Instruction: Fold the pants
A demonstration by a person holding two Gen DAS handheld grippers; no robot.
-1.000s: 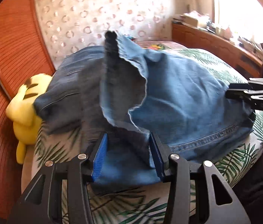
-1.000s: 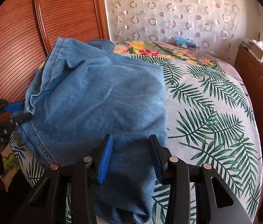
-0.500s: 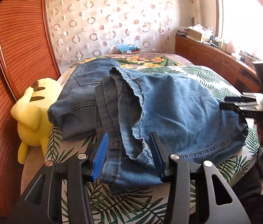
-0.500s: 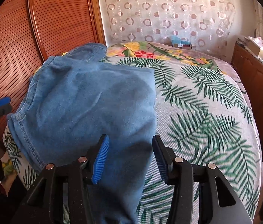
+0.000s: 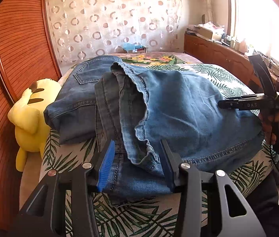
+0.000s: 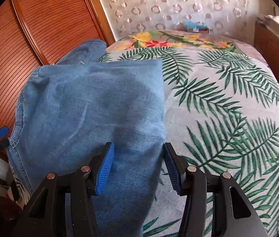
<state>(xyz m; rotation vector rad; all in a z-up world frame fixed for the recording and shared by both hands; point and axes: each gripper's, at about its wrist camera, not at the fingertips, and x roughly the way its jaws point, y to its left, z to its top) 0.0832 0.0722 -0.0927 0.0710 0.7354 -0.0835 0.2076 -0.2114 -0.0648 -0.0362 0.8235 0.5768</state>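
Faintly, "DAS" on right gripper (image 5: 221, 104), jeans (image 5: 179, 108)

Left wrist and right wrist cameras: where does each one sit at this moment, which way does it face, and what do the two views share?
Left wrist: sits behind the open left gripper, facing across the bed toward the curtain; shows the jeans, a yellow plush toy, the right gripper and its hand.
Right wrist: sits behind the open right gripper, facing the jeans, leaf-print bed and wooden panel; the left gripper shows at left.
Shared: jeans, bed, curtain, each other's gripper.
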